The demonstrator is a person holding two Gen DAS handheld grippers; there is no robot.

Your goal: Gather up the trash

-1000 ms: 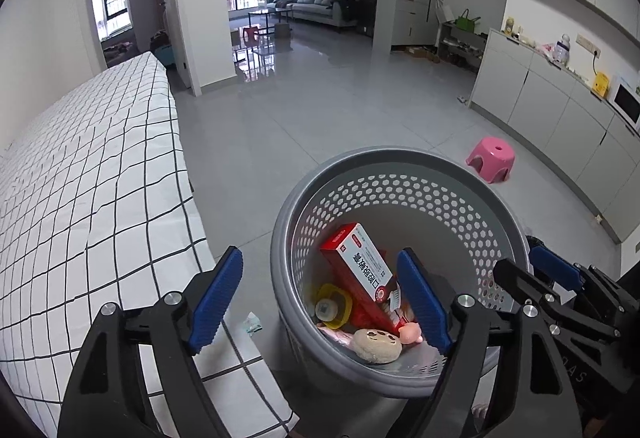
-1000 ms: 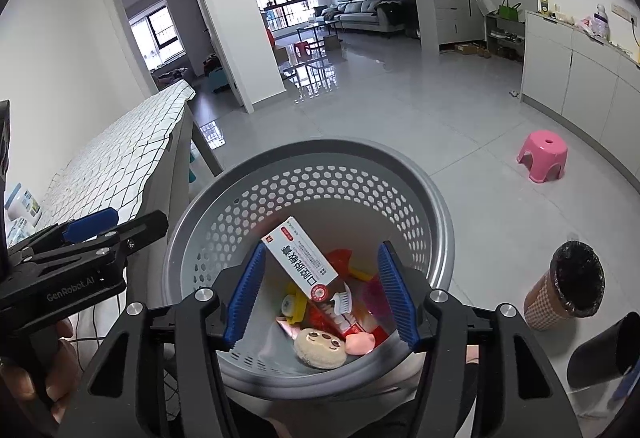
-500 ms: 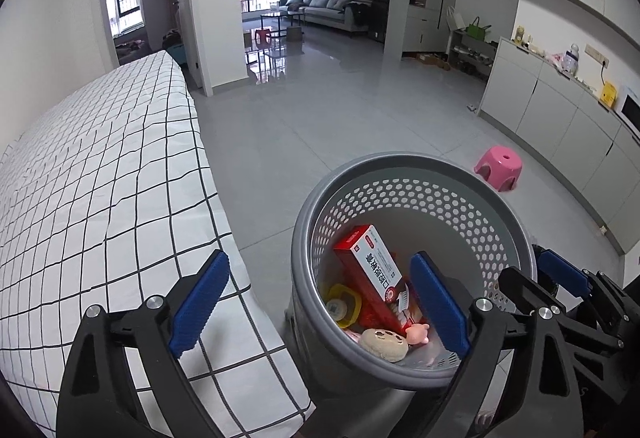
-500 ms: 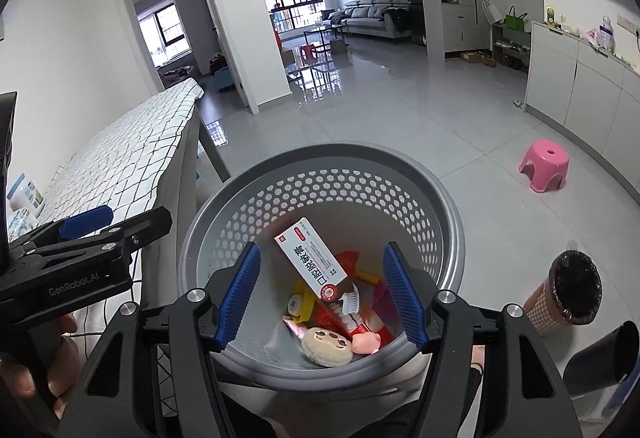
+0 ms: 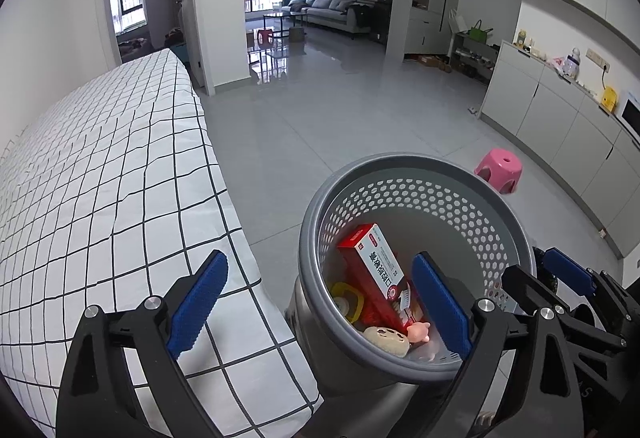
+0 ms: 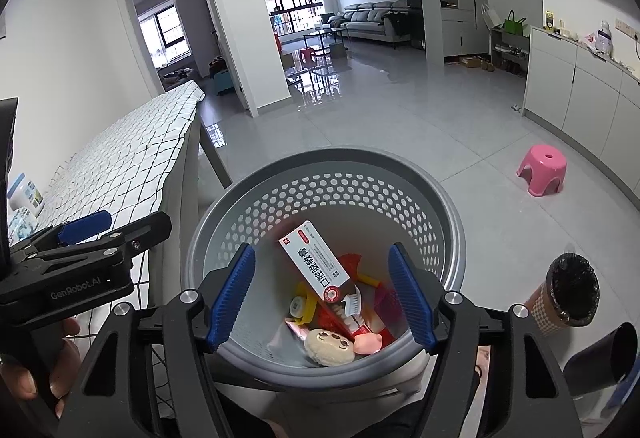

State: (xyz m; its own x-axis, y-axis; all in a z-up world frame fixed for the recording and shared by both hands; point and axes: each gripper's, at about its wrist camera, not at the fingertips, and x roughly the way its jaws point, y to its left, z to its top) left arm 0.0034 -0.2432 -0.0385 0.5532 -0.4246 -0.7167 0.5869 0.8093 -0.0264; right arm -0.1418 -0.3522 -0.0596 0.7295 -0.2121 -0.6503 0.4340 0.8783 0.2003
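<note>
A grey perforated waste basket (image 5: 404,174) (image 6: 320,174) stands on the floor beside the table. It holds a red and white box (image 5: 370,264) (image 6: 316,264), a toothbrush (image 6: 352,302), a yellow item (image 6: 300,306), a beige round toy (image 6: 328,348) and a pink piece (image 6: 368,344). My left gripper (image 5: 320,298) is open and empty, over the table edge and the basket's left rim. My right gripper (image 6: 320,294) is open and empty above the basket's mouth. The left gripper also shows in the right wrist view (image 6: 86,234).
A table with a white checked cloth (image 5: 100,178) (image 6: 132,158) lies to the left. A pink stool (image 5: 498,168) (image 6: 542,168) stands on the tiled floor at the right. A small brown bin with a black liner (image 6: 568,294) stands right of the basket. White cabinets (image 5: 560,110) line the right wall.
Both grippers have risen and drawn back a little from the basket. The left view has shifted left, showing more of the table. Both stay open and empty.
</note>
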